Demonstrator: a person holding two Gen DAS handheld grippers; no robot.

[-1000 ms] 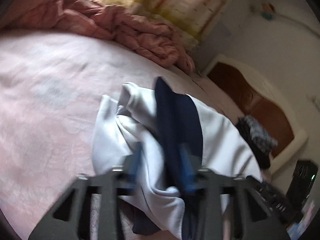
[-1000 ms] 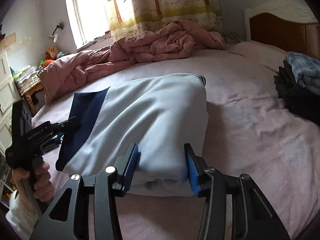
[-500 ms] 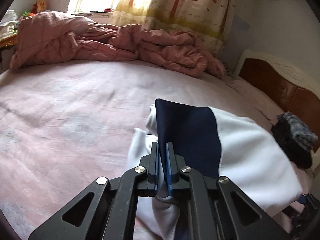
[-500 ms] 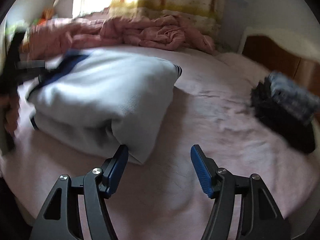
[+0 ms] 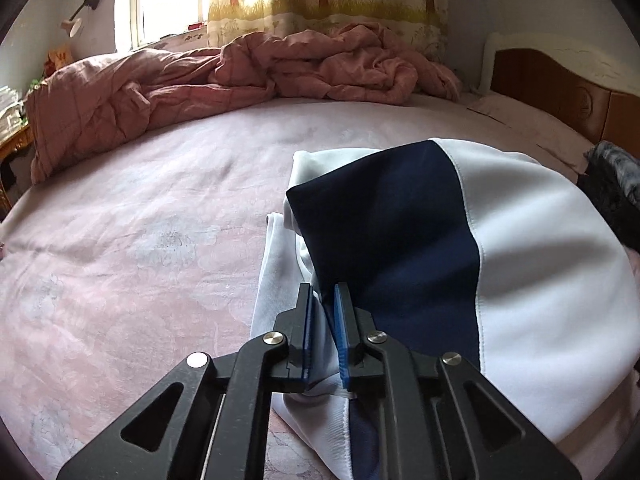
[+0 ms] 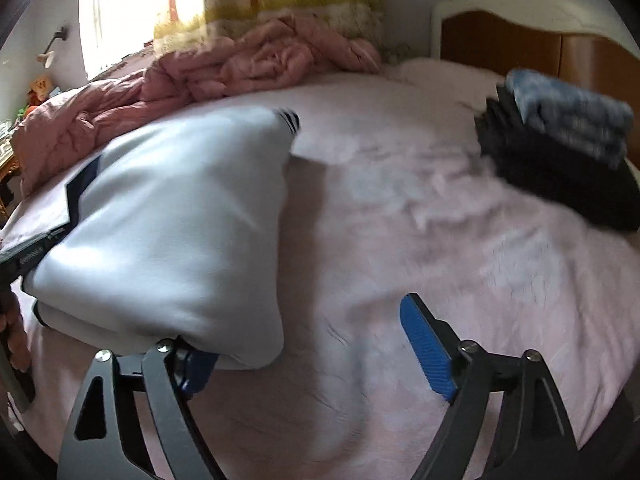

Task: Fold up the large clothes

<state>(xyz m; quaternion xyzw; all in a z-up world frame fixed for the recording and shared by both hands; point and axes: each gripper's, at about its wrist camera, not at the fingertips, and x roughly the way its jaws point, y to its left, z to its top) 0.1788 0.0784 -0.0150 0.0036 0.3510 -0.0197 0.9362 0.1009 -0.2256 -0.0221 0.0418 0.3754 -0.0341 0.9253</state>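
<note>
A folded white garment with a navy panel [image 5: 520,264] lies on the pink bed sheet [image 5: 140,240]. My left gripper [image 5: 323,292] pinches a fold of its white and navy edge; the jaws are just starting to open with the cloth still pressed between the pads. In the right wrist view the same garment [image 6: 180,220] sits left of centre. My right gripper [image 6: 308,332] is opening wide at its near corner. The corner drapes over the left finger, the right finger [image 6: 424,344] stands free over the sheet, and nothing is gripped. The left gripper [image 6: 24,256] shows at the left edge.
A crumpled pink quilt [image 5: 240,72] is heaped along the far side under the curtained window. A stack of dark folded clothes [image 6: 560,160] sits at the right near the wooden headboard [image 5: 560,96]. A hand [image 6: 12,332] shows at the left edge.
The left gripper closed on the garment's edge and levelled out. The right gripper let go of the folded end, spread its jaws wide and shifted to the right.
</note>
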